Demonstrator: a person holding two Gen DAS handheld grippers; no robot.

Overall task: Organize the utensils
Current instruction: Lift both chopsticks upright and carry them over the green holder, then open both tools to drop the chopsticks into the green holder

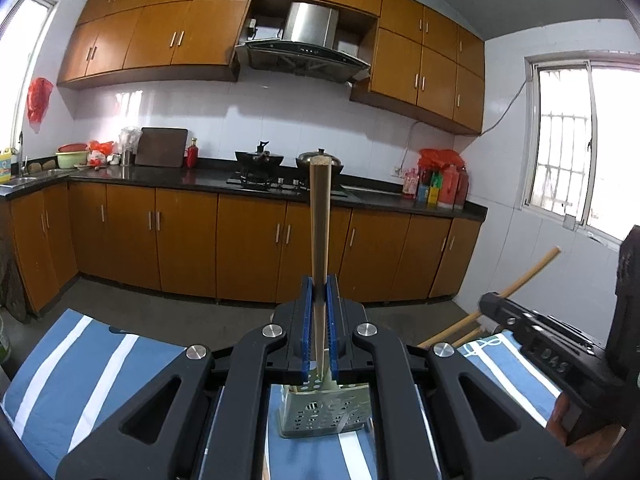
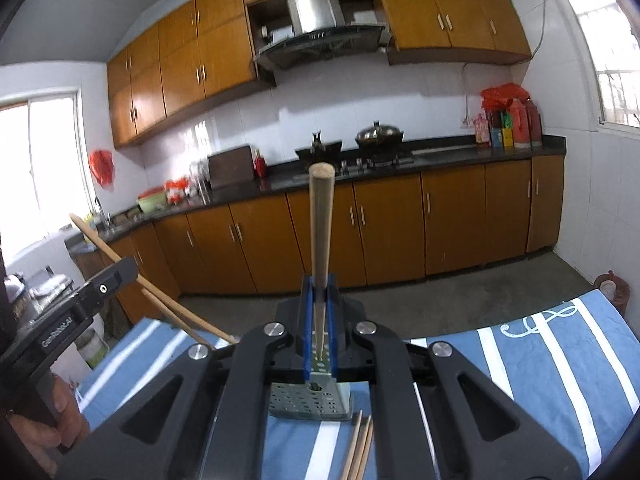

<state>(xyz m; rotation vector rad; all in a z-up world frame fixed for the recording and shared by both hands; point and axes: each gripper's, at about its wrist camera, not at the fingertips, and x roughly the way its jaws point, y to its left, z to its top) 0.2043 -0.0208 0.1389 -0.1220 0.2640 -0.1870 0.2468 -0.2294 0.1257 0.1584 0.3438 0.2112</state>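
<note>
Each claw, left claw [image 1: 320, 320] and right claw [image 2: 319, 320], is clamped on chopsticks [image 1: 320, 220] above the metal holder [image 1: 324, 412]. More loose chopsticks [image 2: 360, 444] wait on the striped surface [image 2: 540, 360], so work is left.

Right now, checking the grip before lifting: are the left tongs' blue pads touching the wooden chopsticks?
Touching. The left wrist view shows both blue pads pressed against the wooden chopsticks, no gap either side.
</note>
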